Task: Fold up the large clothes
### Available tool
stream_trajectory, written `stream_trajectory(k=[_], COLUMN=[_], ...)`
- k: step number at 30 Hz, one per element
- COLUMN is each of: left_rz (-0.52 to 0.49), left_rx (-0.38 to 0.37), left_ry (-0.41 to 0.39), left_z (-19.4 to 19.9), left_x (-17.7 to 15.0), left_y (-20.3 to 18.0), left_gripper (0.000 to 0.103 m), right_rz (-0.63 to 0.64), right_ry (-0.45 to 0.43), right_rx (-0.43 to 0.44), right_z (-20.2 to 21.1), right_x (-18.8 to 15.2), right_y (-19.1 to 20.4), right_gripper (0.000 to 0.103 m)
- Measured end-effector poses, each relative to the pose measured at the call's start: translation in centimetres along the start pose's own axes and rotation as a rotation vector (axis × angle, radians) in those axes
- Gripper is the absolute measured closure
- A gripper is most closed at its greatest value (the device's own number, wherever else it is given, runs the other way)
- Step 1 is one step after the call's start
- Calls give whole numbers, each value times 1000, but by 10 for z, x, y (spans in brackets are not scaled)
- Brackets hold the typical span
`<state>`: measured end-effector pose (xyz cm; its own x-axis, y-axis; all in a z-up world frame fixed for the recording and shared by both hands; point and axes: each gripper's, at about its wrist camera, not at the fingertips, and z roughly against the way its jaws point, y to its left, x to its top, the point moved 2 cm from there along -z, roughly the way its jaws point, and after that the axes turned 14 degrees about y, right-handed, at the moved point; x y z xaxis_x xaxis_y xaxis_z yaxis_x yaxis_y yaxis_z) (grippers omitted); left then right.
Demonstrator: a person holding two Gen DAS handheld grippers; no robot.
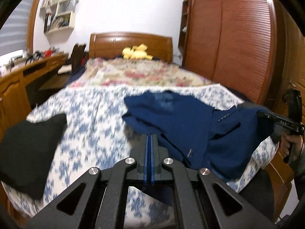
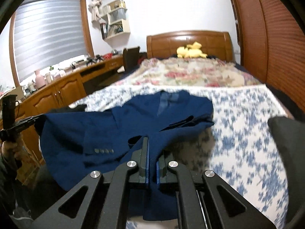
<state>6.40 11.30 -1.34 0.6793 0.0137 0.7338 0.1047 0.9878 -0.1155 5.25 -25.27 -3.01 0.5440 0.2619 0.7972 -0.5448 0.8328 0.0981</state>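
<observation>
Now we have the left gripper (image 1: 151, 136) and right gripper (image 2: 150, 141) each pinched on the hem of the blue jacket (image 2: 118, 126), which hangs from them over the bed (image 2: 244, 126).

Both grippers are held tilted slightly downward; the jaws of the left gripper (image 1: 150, 136) and of the right gripper (image 2: 152, 141) are pressed closed on cloth
</observation>
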Motion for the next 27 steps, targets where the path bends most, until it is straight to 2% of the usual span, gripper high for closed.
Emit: stream_trajectory(k=[8,12,18,21,27], left_rz=[-20,-55,-85,-101,-73], left_rx=[-20,-17,-25,4,29], left_ry=[-181,-232,-318,-299,-206], left_z=[57,81,122,119,74], left_x=[65,82,96,95,81], left_y=[-15,-23,-33,-35,-17], left_gripper=[101,101,103,103,103], right_rz=[42,76,123,144,186], right_ry=[-117,-182,-228,-216,-120], right_rx=[8,6,10,-24,-5], right_z=[56,94,141,142,89], right_x=[25,30,31,30,48], right_y=[19,30,47,51,54], right_gripper=[99,99,99,99,99])
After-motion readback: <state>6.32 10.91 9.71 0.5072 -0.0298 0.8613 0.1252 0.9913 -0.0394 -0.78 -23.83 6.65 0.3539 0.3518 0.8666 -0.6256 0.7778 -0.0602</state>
